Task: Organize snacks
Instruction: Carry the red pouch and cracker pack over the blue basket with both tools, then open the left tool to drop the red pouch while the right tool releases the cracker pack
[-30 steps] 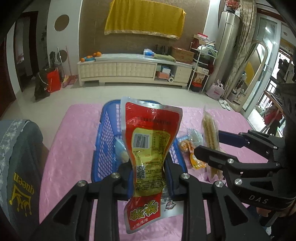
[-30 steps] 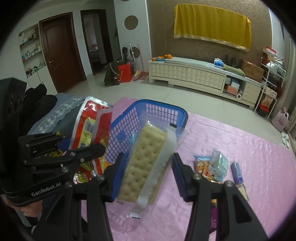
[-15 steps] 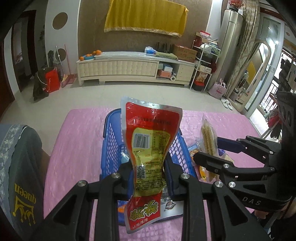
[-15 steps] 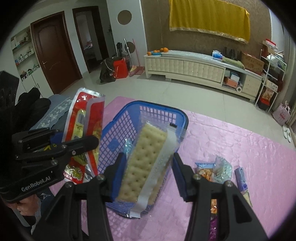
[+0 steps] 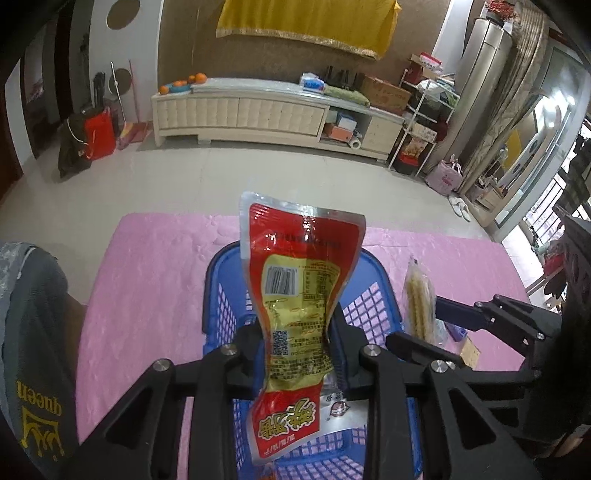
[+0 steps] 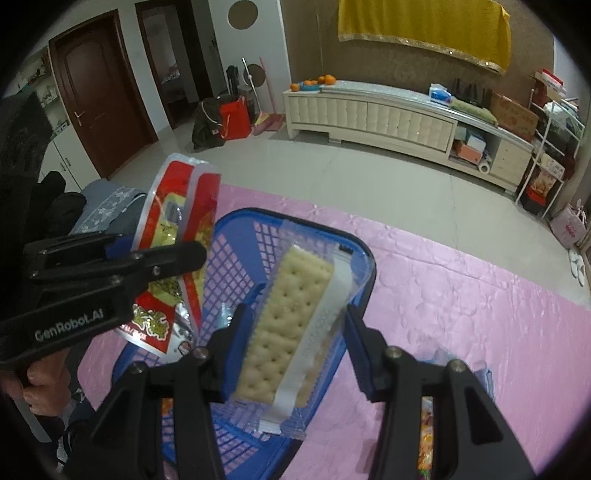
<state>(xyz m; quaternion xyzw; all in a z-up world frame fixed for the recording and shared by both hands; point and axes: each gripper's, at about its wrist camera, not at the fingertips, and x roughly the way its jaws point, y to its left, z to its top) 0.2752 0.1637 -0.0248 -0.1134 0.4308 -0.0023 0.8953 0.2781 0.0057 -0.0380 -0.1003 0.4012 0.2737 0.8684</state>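
Two snack packs are in my jaws, one in each gripper, both held over the blue basket (image 5: 216,295) on the pink desk (image 5: 147,280). Far left in the left wrist view, a grey sleeve (image 5: 33,332) with a yellow crown and the word "queen" lies at the desk's edge. My left gripper (image 5: 293,345) pinches a red and yellow pouch (image 5: 299,295) at its narrow waist; the jaws press its sides in, the top flares above them and the red bottom end with the yellow print hangs below, over the inside of the basket. In the right wrist view the same pouch (image 6: 177,229) shows edge-on beside the basket's left rim (image 6: 236,216), and my left hand (image 6: 40,380) grips the handle below. To the right, my right gripper (image 6: 299,332) holds a clear-wrapped cracker pack (image 6: 288,325) between its blue pads (image 6: 240,347), which close on the wrapper's sides. The pack tilts, upper end toward the basket's far rim, lower sealed end hanging over the basket's near part. From the left wrist view that pack (image 5: 419,302) is seen edge-on, just right of the basket. Further right, small loose snacks (image 6: 428,417) lie on the desk beyond my right jaw, partly hidden; I cannot tell what they are. Behind the desk stand a long cream cabinet (image 6: 369,110) with oranges (image 6: 314,81) at its left end, and a yellow cloth (image 6: 424,29) on the wall.
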